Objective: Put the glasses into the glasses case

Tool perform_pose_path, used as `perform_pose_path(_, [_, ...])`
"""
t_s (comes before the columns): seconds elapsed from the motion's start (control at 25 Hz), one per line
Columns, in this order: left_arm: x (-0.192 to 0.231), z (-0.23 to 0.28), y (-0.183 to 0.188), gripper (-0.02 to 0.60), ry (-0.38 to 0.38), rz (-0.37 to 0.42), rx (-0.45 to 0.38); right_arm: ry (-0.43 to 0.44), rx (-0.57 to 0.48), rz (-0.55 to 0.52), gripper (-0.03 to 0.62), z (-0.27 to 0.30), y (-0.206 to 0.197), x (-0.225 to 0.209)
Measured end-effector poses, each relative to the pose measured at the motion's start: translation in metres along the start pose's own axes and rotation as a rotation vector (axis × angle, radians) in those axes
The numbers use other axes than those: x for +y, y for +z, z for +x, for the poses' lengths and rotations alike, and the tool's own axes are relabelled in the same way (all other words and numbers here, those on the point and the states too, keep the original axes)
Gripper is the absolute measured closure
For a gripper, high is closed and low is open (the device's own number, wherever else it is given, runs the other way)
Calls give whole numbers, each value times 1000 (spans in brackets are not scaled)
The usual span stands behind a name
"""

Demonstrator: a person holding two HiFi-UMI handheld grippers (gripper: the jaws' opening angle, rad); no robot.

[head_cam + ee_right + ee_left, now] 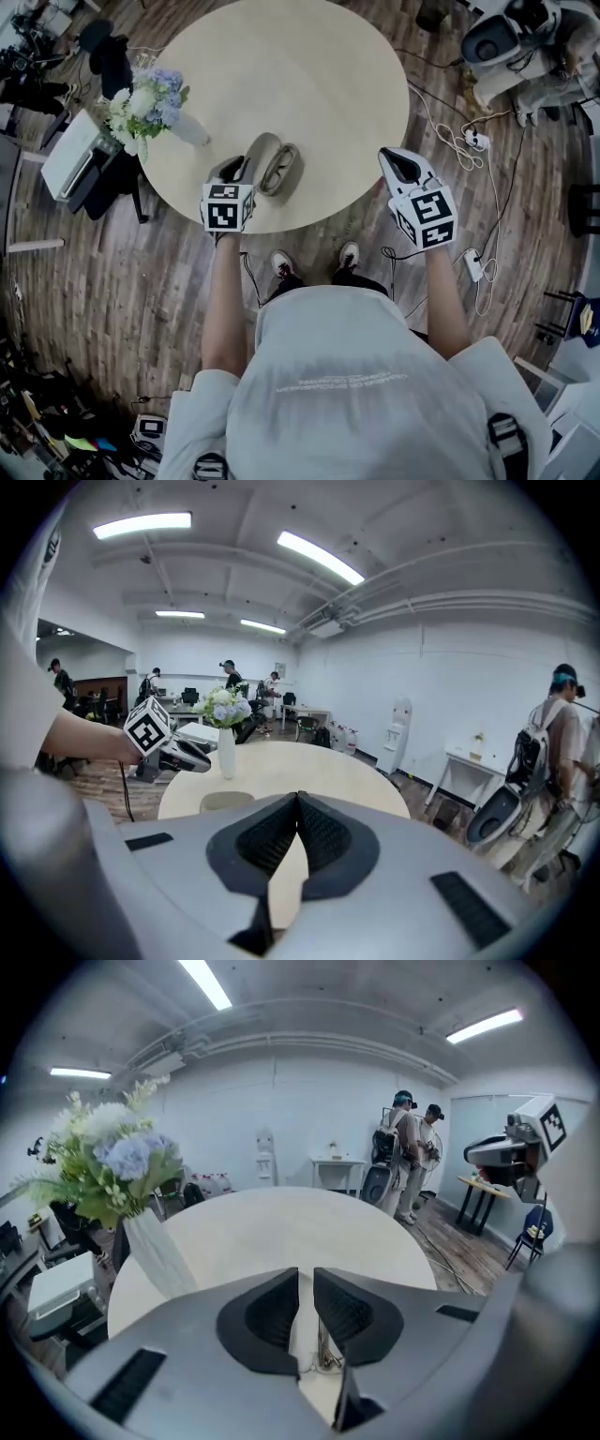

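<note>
A beige glasses case [257, 153] lies near the front edge of the round table [309, 75], and the folded glasses [281, 169] lie just right of it. My left gripper [234, 172] hovers at the case's left side. Its jaws stand almost together with a narrow slit. A thin metal piece [323, 1346] shows low in that slit; I cannot tell if the jaws touch it. My right gripper [399, 165] is shut and empty at the table's right front edge. From the right gripper view the case [223, 802] sits below the left gripper [192, 758].
A white vase of flowers [150, 101] stands at the table's left edge. Cables and a power strip [473, 141] lie on the wooden floor to the right. Two people [409, 1152] stand beyond the table, with office desks and chairs around.
</note>
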State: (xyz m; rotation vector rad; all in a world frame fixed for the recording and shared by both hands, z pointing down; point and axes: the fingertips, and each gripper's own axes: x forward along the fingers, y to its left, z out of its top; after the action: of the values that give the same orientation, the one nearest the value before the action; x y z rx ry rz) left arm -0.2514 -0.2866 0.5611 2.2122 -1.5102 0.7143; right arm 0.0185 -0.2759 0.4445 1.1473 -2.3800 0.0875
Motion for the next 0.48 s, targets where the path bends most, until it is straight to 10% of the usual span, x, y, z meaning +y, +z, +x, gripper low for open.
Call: perform_pose_path(0.48, [18,-78,104,563,57,97,-248,-16,-174,-173,594,5,105,-4])
